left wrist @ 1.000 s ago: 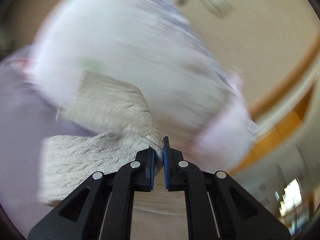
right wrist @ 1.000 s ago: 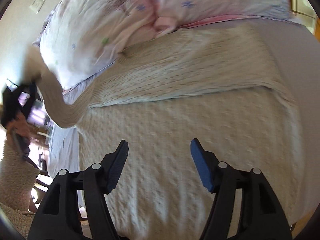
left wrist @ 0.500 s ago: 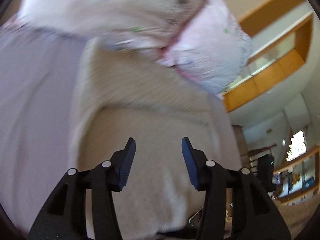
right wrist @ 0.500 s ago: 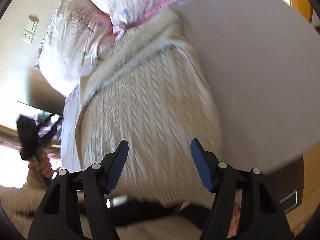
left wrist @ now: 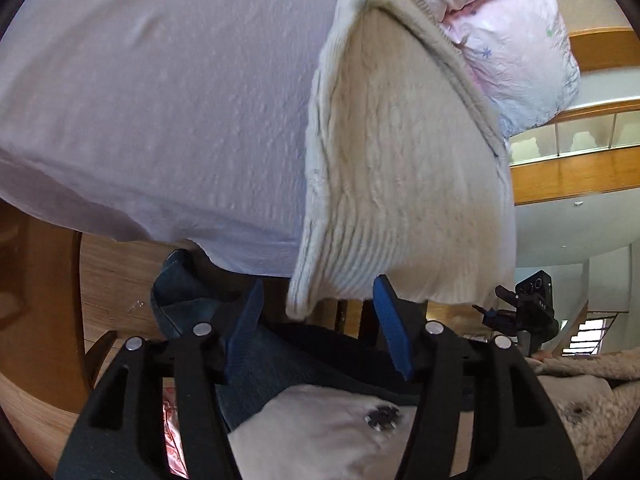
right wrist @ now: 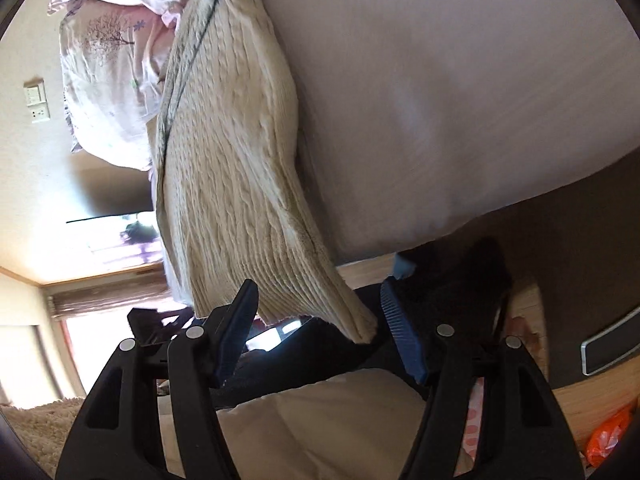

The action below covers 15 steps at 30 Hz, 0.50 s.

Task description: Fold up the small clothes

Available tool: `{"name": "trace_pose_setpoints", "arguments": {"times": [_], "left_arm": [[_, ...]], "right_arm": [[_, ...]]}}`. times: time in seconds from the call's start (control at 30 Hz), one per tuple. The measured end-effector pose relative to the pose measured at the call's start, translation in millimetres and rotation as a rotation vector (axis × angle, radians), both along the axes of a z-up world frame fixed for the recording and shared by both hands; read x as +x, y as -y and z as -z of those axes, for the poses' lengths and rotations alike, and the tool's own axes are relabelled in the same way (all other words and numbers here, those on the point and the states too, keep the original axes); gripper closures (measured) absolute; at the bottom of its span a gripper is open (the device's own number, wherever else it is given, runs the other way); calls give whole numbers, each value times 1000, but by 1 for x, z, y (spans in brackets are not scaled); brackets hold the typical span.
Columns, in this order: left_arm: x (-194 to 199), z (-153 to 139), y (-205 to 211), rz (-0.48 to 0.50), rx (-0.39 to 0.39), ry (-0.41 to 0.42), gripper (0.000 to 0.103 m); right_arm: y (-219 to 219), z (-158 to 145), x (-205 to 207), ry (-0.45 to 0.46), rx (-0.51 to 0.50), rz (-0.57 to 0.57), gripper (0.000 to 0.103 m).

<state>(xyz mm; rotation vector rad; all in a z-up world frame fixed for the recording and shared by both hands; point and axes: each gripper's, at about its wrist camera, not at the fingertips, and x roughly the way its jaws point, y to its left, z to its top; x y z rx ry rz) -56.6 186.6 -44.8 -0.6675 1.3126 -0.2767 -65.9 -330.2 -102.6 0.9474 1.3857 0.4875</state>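
Note:
A cream cable-knit sweater lies flat on a bed with a pale lilac sheet. Its ribbed hem hangs a little over the bed's near edge. My left gripper is open, its blue pads on either side of the hem's left corner, not touching. In the right wrist view the same sweater shows, and my right gripper is open around the hem's right corner.
Pink floral pillows lie at the head of the bed beyond the sweater. The sheet spreads to the right of it. The person's legs and light top are below the grippers. Wooden floor and bed frame lie under the edge.
My left gripper let go of the sweater part it held and opened. Both grippers drew back from over the sweater to its hem at the bed's near edge.

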Motion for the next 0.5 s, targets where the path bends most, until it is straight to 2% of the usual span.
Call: {"name": "trace_pose_setpoints", "arguments": {"times": [0.03,0.07,0.1,0.13,0.17,0.2,0.23,0.37,0.5], "left_arm": [[-7,2,-6,-12,-8,1,46],[-1,3,-5,-24,-25,3,47],[1,4,-5,-27,-47,6,51],[-3,1,-7,-24,-61,13,60],[-5,0,-8,-19,-92,21,80],[-7,-4,-7,-18,-114,25,91],[-9,-7,-8,-20,-120,34,95],[-4,-29,-12,-53,-209,109,96],[31,-72,-25,-75,-293,266,97]], "right_arm": [[-4,1,0,7,27,-12,57],[-4,0,-2,42,35,0,64],[-6,-3,-2,60,44,-7,80],[-8,-6,-4,85,57,-16,92],[-10,-11,-5,106,71,-25,92],[-12,-16,-7,122,86,-30,93],[-14,-20,-7,137,103,-30,93],[-13,-56,-1,237,173,3,94],[-16,-112,45,412,214,71,94]]}}
